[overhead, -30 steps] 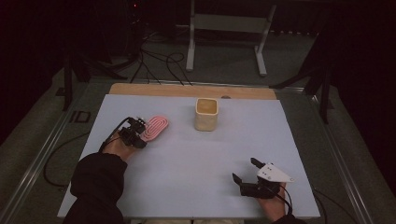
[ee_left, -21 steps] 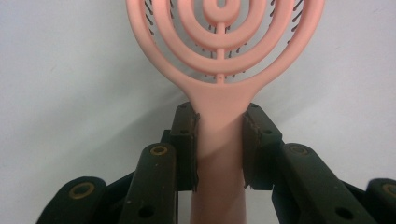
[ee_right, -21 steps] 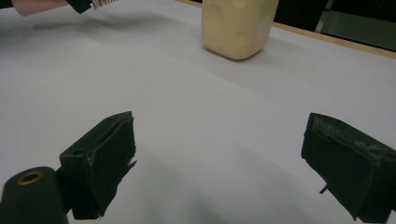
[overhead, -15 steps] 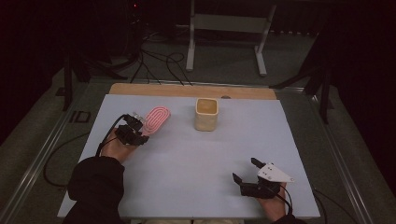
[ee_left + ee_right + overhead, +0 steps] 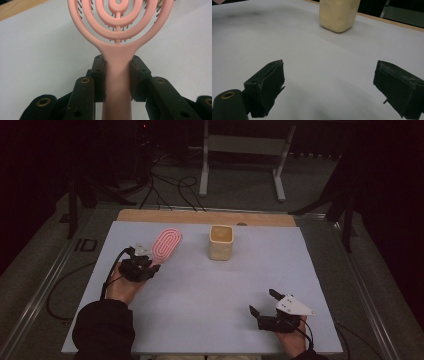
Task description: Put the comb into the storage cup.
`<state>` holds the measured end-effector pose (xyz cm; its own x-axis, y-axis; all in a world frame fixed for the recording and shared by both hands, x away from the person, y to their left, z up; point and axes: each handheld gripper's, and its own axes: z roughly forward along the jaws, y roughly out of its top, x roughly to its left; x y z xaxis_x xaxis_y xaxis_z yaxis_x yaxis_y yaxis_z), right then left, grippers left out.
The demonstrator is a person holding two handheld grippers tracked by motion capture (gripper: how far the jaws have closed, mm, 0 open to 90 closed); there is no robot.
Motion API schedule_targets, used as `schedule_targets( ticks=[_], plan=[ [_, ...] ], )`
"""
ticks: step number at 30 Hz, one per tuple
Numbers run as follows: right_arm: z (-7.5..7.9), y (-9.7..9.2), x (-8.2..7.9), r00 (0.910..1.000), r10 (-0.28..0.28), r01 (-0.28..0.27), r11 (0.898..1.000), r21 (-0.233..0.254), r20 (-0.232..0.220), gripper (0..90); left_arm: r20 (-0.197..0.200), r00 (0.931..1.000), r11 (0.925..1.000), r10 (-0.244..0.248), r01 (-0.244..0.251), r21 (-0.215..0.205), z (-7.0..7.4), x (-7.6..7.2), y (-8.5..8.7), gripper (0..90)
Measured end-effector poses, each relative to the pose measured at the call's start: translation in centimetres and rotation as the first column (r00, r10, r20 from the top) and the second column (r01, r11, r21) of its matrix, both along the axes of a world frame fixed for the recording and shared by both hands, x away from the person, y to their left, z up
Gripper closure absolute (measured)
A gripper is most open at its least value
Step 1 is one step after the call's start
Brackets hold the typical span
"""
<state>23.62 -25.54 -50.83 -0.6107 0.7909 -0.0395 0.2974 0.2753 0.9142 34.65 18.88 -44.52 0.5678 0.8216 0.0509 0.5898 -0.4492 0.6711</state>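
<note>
Clamping the pink hairbrush (image 5: 117, 72) by its handle in our left gripper (image 5: 141, 266), head raised toward the cream cup (image 5: 220, 241), right gripper (image 5: 265, 307) open and idle, we risk the long brush swinging and toppling that cup.

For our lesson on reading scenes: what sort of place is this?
Probably a lab or recording workspace: a white-topped table in a dark room, loose black cables on the floor, and a grey metal stand behind.

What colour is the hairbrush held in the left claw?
Pink; the hairbrush shows best in the left gripper view.
</note>
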Motion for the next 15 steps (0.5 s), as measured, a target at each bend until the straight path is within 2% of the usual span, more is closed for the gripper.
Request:
schedule_targets(
  ticks=[7, 11, 15],
  plan=[
    [-0.1, 0.0, 0.1, 1.0000, -0.004, 0.004, 1.000, 0.000, -0.003, 9.6, 0.069, 0.9974, 0.9978, -0.019, 0.024, -0.062, -0.2, -1.0, 0.2, 70.3],
    [-0.1, 0.0, 0.1, 1.0000, -0.005, 0.005, 1.000, 0.002, -0.001, 9.6, 0.110, 0.9933, 0.9919, -0.037, 0.050, -0.117, -0.2, -1.9, 0.3, 70.2],
    [0.0, 0.0, 0.1, 1.0000, -0.004, 0.004, 1.000, 0.004, -0.001, 9.6, 0.151, 0.9877, 0.9897, -0.040, 0.060, -0.130, 0.0, -2.7, 0.2, 70.2]
  ],
)
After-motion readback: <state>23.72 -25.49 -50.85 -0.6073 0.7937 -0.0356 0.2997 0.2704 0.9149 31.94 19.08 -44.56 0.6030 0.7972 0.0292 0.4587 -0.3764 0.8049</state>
